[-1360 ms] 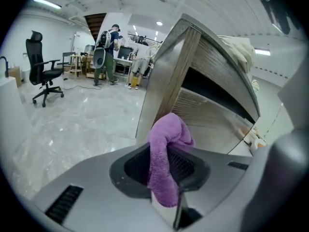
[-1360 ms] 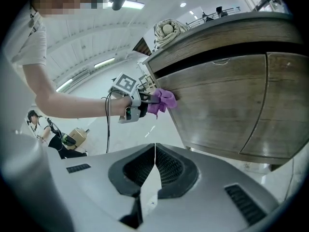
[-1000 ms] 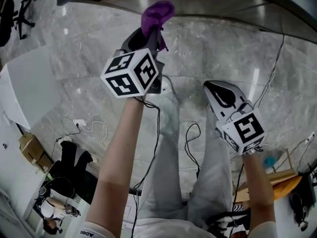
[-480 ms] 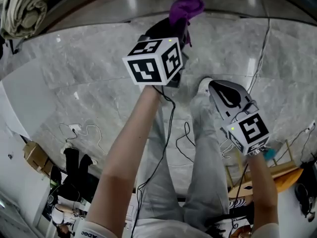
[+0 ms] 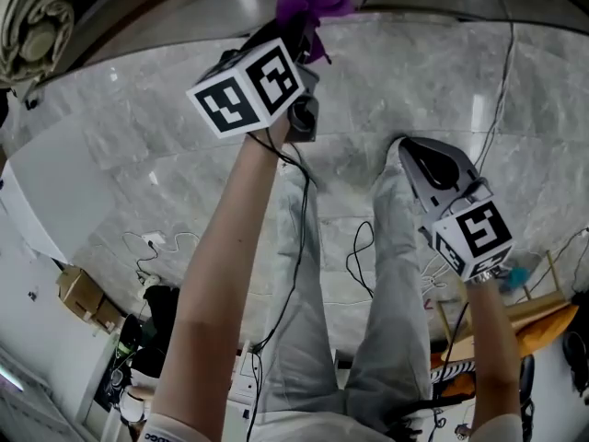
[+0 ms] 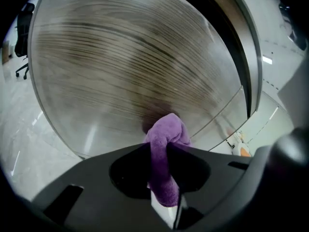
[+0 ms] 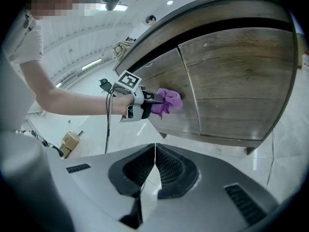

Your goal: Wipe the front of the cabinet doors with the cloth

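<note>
My left gripper [image 5: 299, 26] is shut on a purple cloth [image 5: 308, 3] and holds it up against the wooden cabinet door [image 6: 130, 66]. From the left gripper view the cloth [image 6: 164, 149] bunches between the jaws, its tip touching the wood grain. The right gripper view shows the left gripper [image 7: 153, 100] pressing the cloth [image 7: 168, 101] onto the left-hand door [image 7: 169, 81], beside the seam with the right-hand door [image 7: 241, 81]. My right gripper [image 5: 414, 159] hangs low over the floor, jaws shut with nothing between them.
Grey marble floor [image 5: 166, 145] runs below the cabinet. Cables [image 5: 359, 256] trail across it near the person's legs. A cardboard box [image 5: 78, 293] sits at the left, and a wooden stand with an orange item [image 5: 525, 320] at the right. A cabinet leg [image 7: 250, 150] shows low right.
My left gripper with the cloth has slid leftward and a little upward along the cabinet front. The right gripper has stayed about where it was.
</note>
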The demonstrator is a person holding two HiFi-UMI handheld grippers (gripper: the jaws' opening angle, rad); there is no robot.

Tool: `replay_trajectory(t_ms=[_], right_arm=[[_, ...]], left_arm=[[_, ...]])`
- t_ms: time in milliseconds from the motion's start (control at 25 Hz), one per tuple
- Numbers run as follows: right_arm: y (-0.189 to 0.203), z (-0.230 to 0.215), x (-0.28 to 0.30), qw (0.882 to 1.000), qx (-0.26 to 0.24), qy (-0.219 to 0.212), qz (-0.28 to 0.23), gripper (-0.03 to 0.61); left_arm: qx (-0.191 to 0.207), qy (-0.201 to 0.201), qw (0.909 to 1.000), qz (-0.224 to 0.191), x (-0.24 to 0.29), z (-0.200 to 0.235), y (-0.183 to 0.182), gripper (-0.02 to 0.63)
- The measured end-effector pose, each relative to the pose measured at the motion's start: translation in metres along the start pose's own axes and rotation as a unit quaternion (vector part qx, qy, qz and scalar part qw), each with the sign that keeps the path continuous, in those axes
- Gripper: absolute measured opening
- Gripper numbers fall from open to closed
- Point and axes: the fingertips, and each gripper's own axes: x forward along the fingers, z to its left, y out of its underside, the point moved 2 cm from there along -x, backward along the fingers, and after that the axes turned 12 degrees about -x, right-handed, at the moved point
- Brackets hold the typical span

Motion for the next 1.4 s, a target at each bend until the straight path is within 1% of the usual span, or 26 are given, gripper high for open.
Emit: replay_trajectory(t_ms=[120, 240, 360, 600, 800, 920, 1000, 1040, 1120, 1240, 1400], right_arm=[[-0.012, 0.029, 0.03, 1.0, -0.003, -0.008, -0.004, 0.028], [-0.024, 0.061, 0.057, 1.0, -0.008, -0.018, -0.005, 0.026], [-0.045, 0.083, 0.077, 0.999, -0.019, -0.027, -0.01, 0.026], [-0.08, 0.101, 0.112, 0.999, -0.022, -0.031, -0.017, 0.027], [-0.088, 0.113, 0.13, 0.998, -0.018, -0.048, -0.023, 0.027], [-0.087, 0.115, 0.126, 0.997, -0.026, -0.066, -0.024, 0.027], [-0.081, 0.108, 0.112, 0.997, -0.029, -0.07, -0.022, 0.028], [-0.074, 0.101, 0.101, 0.997, -0.029, -0.069, -0.02, 0.027], [-0.056, 0.081, 0.076, 0.998, -0.025, -0.063, -0.014, 0.028], [-0.028, 0.044, 0.042, 0.998, -0.019, -0.055, -0.003, 0.027], [-0.004, 0.01, 0.014, 1.0, -0.002, -0.03, 0.002, 0.026]], left_arm=[[-0.007, -0.02, 0.9998, -0.008, -0.028, 0.051, -0.018, 0.087], [-0.022, -0.041, 0.9988, -0.015, -0.057, 0.101, -0.033, 0.087], [-0.024, -0.062, 0.9976, -0.018, -0.081, 0.141, -0.05, 0.087], [-0.019, -0.092, 0.9953, -0.02, -0.111, 0.195, -0.082, 0.087], [-0.016, -0.116, 0.9927, -0.03, -0.127, 0.217, -0.091, 0.087], [-0.041, -0.119, 0.9907, -0.052, -0.133, 0.213, -0.085, 0.087], [-0.059, -0.113, 0.99, -0.06, -0.133, 0.198, -0.067, 0.087], [-0.061, -0.11, 0.9905, -0.056, -0.129, 0.186, -0.053, 0.087], [-0.056, -0.101, 0.9927, -0.036, -0.113, 0.156, -0.017, 0.087], [-0.049, -0.077, 0.9958, 0.002, -0.074, 0.106, 0.037, 0.087], [-0.033, -0.038, 0.9976, 0.047, -0.022, 0.049, 0.074, 0.087]])
